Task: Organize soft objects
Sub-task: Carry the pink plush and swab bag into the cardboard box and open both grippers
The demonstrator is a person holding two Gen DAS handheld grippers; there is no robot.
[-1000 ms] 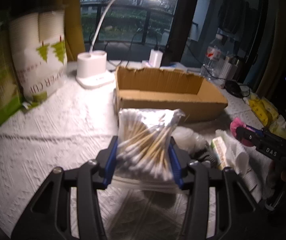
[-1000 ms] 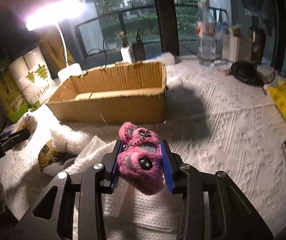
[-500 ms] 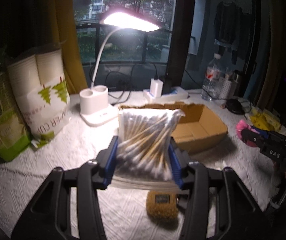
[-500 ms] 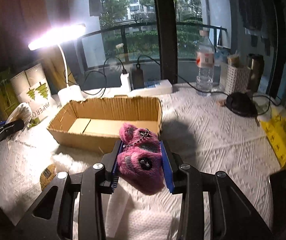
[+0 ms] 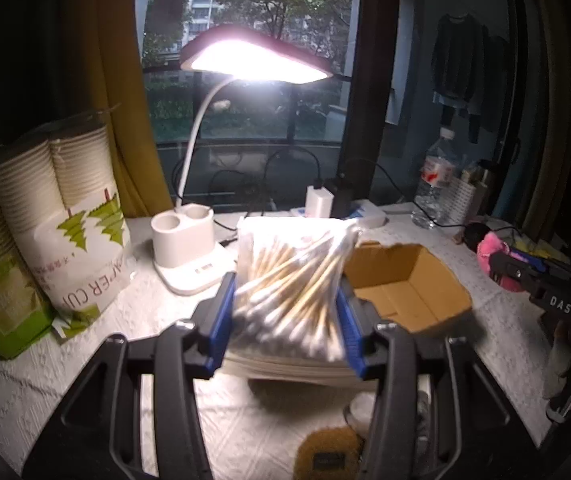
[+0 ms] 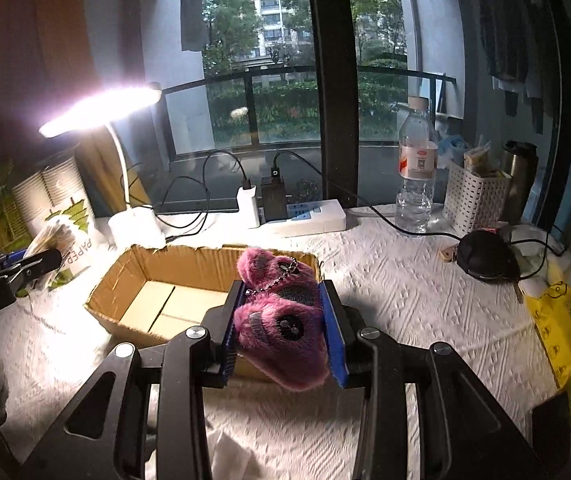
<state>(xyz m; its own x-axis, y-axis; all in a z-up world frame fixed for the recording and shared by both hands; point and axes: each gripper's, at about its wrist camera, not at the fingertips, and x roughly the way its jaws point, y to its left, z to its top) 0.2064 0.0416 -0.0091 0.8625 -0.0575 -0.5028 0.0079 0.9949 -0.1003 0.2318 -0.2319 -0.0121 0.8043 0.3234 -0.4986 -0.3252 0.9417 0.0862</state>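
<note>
Both grippers have risen since a second ago, so the cardboard box (image 6: 205, 296) now sits lower in each view. The left gripper (image 5: 287, 316) is clamped partway shut on a bag of cotton swabs (image 5: 293, 284), held above the table (image 5: 45, 360), the box at its 2 o'clock. The right gripper (image 6: 281, 328) pinches a pink plush toy (image 6: 281, 320) over the box's near right corner. A lit desk lamp (image 5: 189, 248) stands at 11 o'clock behind the swabs, paper cups (image 5: 65, 216) at 9.
</note>
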